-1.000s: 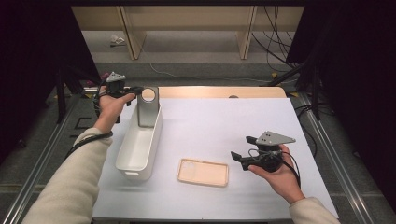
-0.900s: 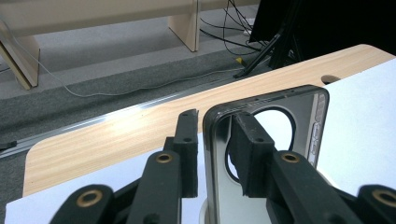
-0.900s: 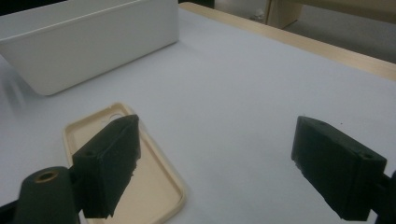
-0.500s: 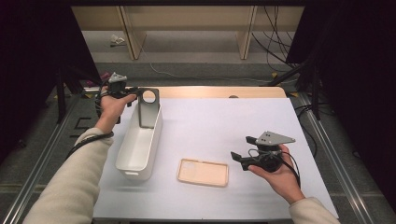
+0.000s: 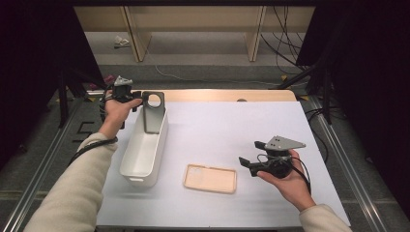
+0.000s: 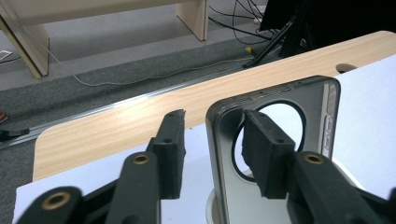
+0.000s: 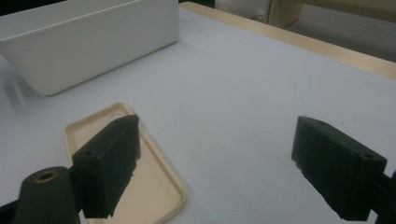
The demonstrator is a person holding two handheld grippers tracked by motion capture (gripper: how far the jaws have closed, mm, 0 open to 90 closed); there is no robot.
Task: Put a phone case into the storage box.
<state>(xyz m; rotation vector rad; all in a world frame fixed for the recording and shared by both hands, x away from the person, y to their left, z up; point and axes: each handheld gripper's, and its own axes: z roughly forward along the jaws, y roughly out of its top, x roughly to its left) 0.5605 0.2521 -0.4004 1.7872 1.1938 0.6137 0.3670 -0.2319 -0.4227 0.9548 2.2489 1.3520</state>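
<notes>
While the left claw (image 6: pixel 212 151) has just been opening around a glossy grey phone case (image 6: pixel 280 135) (round cutout), the right claw (image 7: pixel 215 172) gapes.

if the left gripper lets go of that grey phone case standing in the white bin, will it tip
Probably yes: the grey phone case stands on end, leaning on the white bin wall. It looks thin and light with a glossy rim, so it may slide down. The left gripper jaws straddle its edge, just opening.

A lab: black curtains (image 5: pixel 372 72), floor cables (image 5: pixel 285 46), aluminium rails (image 5: pixel 338 145) around the table (image 5: pixel 227 121).
</notes>
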